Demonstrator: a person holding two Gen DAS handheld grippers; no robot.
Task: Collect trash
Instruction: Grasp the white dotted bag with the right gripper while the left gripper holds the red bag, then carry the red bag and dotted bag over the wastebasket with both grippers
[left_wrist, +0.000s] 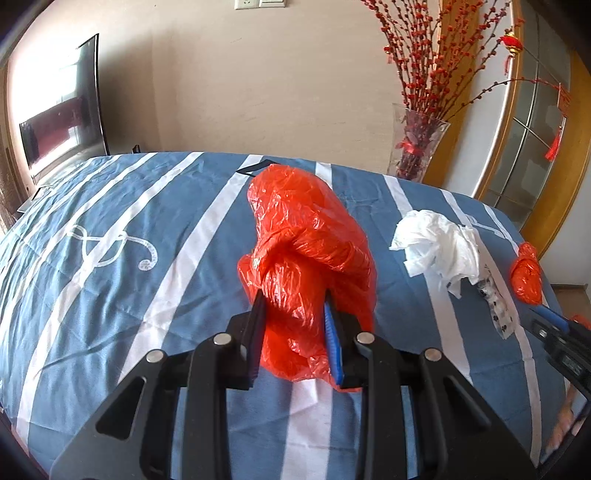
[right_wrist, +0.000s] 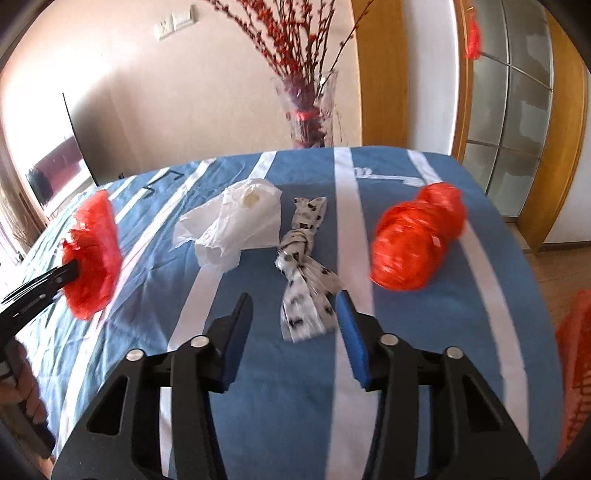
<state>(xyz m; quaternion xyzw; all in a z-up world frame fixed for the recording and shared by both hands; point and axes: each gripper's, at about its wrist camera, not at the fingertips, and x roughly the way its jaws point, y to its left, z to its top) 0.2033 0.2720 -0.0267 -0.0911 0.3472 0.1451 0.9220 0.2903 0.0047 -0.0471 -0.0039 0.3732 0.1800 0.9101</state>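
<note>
1. Left wrist view: the left gripper (left_wrist: 295, 306) has its fingers clamped on a crumpled red plastic bag (left_wrist: 310, 258), which bulges out ahead of them over the blue striped cloth (left_wrist: 129, 258) covering the counter. Off to the right on the cloth sits a wad of white tissue (left_wrist: 439, 243), with a spotted wrapper (left_wrist: 496, 299) right beside it and a second red bag (left_wrist: 526, 273) further right near the edge. The right gripper just pokes in at the right border. A glass vase of red branches (left_wrist: 417, 147) stands behind the counter, and a TV (left_wrist: 62, 107) is on the left.

2. Right wrist view: the right gripper (right_wrist: 295, 299) has its fingers apart with nothing between them, hovering over the cloth. The knotted spotted wrapper (right_wrist: 306, 266) lies just ahead, its near end reaching in between the fingertips. The white tissue (right_wrist: 236, 221) sits to its left, and the second red bag (right_wrist: 417, 240) is to its right, a bit blurry. At far left the left gripper holds the first red bag (right_wrist: 92, 254) up.
</note>
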